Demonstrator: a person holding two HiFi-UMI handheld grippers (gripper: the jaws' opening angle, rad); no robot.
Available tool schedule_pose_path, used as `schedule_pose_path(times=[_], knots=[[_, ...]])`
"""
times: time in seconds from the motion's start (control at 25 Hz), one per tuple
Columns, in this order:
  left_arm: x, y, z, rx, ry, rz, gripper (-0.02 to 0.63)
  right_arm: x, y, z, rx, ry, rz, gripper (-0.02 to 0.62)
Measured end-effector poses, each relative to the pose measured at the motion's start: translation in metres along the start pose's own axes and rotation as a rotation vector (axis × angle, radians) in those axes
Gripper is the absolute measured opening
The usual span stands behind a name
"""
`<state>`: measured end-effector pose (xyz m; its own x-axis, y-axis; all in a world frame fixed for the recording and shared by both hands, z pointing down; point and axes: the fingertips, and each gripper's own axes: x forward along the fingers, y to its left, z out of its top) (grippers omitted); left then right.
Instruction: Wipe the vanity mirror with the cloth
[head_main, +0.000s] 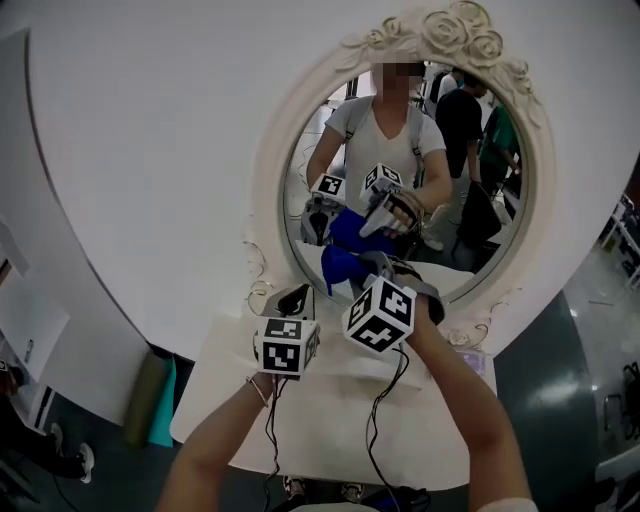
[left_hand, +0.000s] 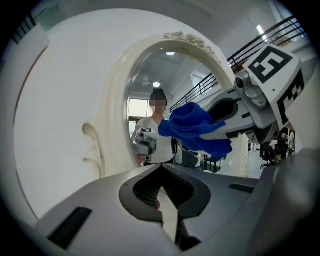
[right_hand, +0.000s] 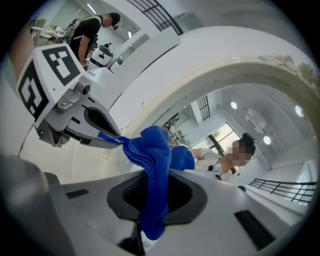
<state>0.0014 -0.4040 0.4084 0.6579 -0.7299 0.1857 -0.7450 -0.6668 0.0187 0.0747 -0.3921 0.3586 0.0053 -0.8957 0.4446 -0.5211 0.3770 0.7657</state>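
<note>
An oval vanity mirror (head_main: 470, 190) in a cream rose-carved frame (head_main: 268, 170) stands on a white table. A blue cloth (head_main: 340, 268) lies bunched against the lower part of the glass, with my right gripper (head_main: 372, 262) shut on it. In the right gripper view the cloth (right_hand: 155, 155) hangs down between the jaws of the right gripper (right_hand: 152, 200). My left gripper (head_main: 298, 297) sits just left of it, by the frame's lower left, shut and holding nothing. The left gripper view shows the left gripper (left_hand: 167, 210) with the cloth (left_hand: 197, 131) ahead and right.
The white table (head_main: 330, 420) carries both grippers' cables (head_main: 380, 400). A white wall (head_main: 150, 150) rises behind the mirror. Olive and teal items (head_main: 150, 400) stand on the floor at the left. The glass reflects me and other people behind.
</note>
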Motion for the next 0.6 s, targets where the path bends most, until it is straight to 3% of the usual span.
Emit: schedule_pose_path(times=[0.24, 0.44, 0.6], knots=[[0.003, -0.031, 0.158, 0.013, -0.196, -0.088, 0.005, -0.091, -0.159, 0.038, -0.151, 0.005, -0.311, 0.064], [-0.006, -0.055, 0.282, 0.196, -0.357, -0.052, 0.006, -0.154, -0.257, 0.064, -0.282, 0.068, -0.528, 0.064], [-0.017, -0.074, 0.335, 0.27, -0.433, -0.052, 0.005, -0.176, -0.292, 0.071, -0.345, 0.121, -0.611, 0.064]])
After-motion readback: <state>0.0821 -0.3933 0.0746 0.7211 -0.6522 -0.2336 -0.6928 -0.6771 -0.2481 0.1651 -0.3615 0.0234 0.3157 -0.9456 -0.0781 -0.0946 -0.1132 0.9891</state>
